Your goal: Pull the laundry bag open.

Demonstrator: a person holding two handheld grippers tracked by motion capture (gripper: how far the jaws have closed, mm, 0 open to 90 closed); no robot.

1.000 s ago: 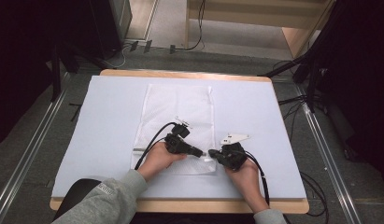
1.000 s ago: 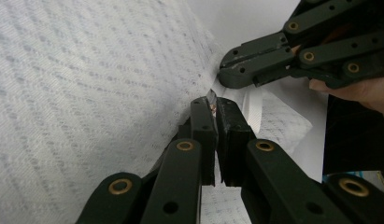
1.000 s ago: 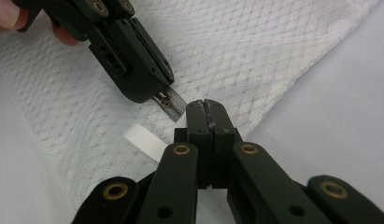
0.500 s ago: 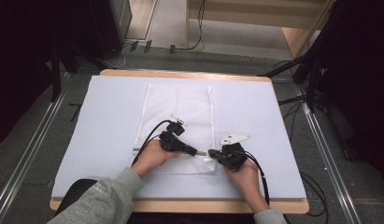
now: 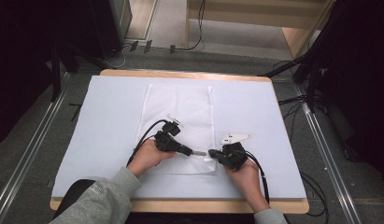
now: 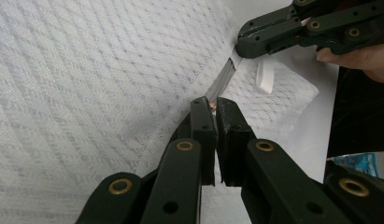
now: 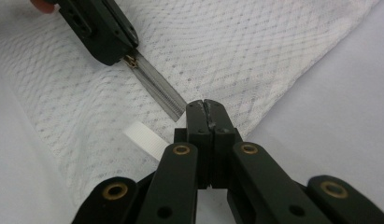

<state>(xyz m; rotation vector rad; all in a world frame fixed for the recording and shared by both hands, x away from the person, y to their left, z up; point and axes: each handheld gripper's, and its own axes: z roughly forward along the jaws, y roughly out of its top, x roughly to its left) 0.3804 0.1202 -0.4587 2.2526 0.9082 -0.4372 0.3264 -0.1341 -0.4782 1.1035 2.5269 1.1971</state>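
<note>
We see a white mesh bag (image 5: 178, 126) lying flat on the pale blue table cover (image 5: 101, 121), its long axis running away from us, with its near end between our two hands. Its zipper (image 6: 223, 79) lies across that near end, running left to right. From above the zipper is a short grey line; the two gripper views show its teeth, a brass slider (image 7: 130, 60) and a white ribbon tab (image 7: 144, 139) just beside it.

Our left gripper (image 5: 195, 152) points right, and its jaws are closed on the slider. Our right gripper (image 5: 212, 153) points left, jaws pressed together on the zipper's end at the bag's corner. The tips stand near each other with the zipper stretched between.

The cover rests on a wooden table (image 5: 180, 204). Beyond lie a grey floor (image 5: 166, 51), loose cables (image 5: 199, 28), metal rails (image 5: 26, 158) at both sides, and wooden furniture (image 5: 255, 14) at the back.
</note>
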